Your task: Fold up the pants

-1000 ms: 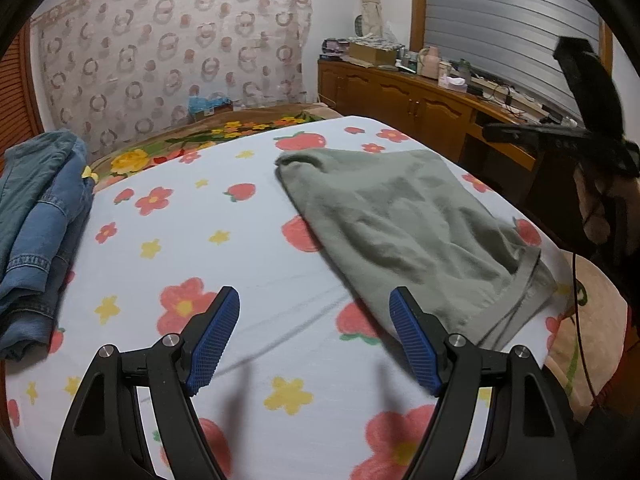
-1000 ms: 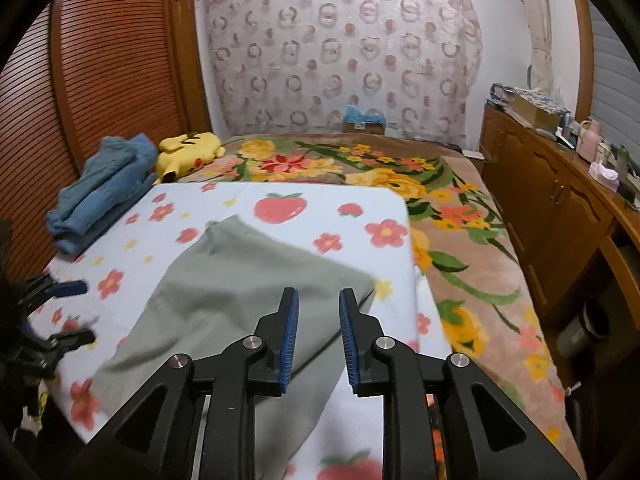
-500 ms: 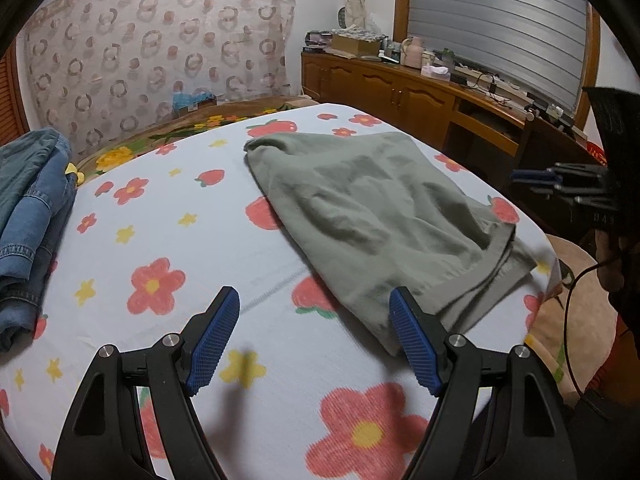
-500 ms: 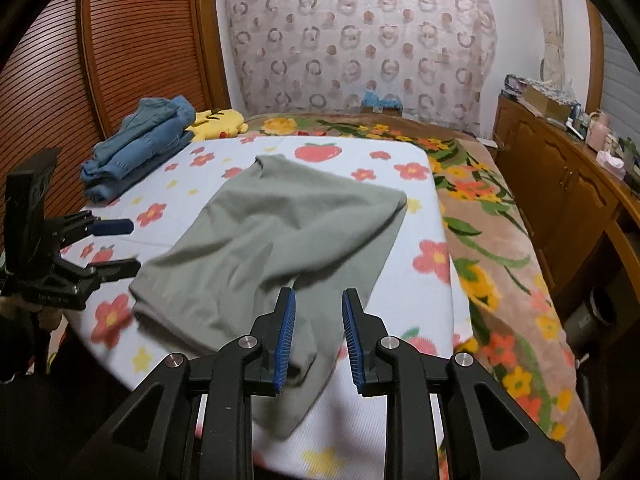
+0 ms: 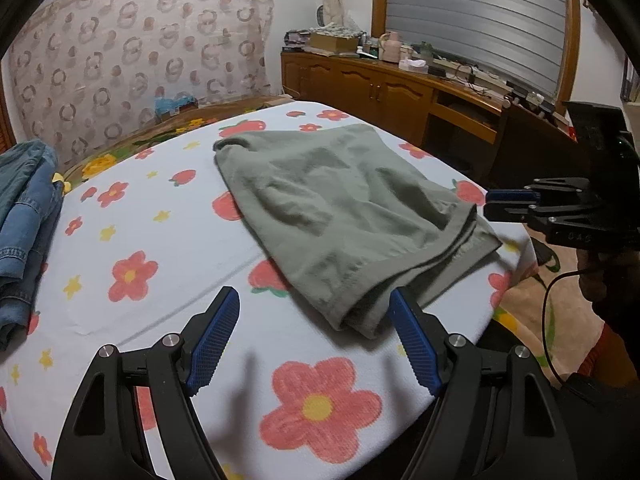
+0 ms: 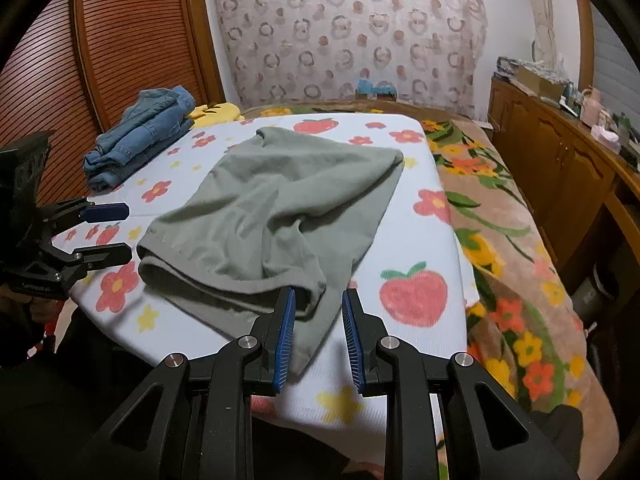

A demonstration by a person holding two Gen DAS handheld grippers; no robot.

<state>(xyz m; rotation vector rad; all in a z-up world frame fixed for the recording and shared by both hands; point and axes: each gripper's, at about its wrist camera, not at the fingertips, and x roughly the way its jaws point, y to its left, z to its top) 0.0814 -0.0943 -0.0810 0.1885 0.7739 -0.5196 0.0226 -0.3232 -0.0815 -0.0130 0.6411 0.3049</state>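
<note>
Pants [image 5: 344, 216]: grey-green, lying loosely bunched on the flower-and-strawberry sheet [image 5: 160, 248], running lengthwise away from both hands toward the far end of the surface, waistband end nearest.
Waistband corner: sagging open just ahead of the right gripper [image 6: 319, 334], a little to the left of its fingers, with a flap of cloth trailing toward the near edge below them.
Right fingers: standing a narrow gap apart, pinching nothing; the cloth is showing through the gap beyond them, not between the pads.
Left gripper [image 5: 314, 340]: fingers spread wide and empty, hovering over bare sheet, with the near corner of the pants just ahead and to the right.
Nearer hand: the right one is looking better placed for the waistband; the left one is sitting beside the other near corner.
Bystanders: folded denim [image 6: 140, 136] is lying well apart at the far left edge.
Hard to make out: how many layers are lying in the bunch, where the legs are ending, and whether the trailing flap is hanging over the edge.
</note>
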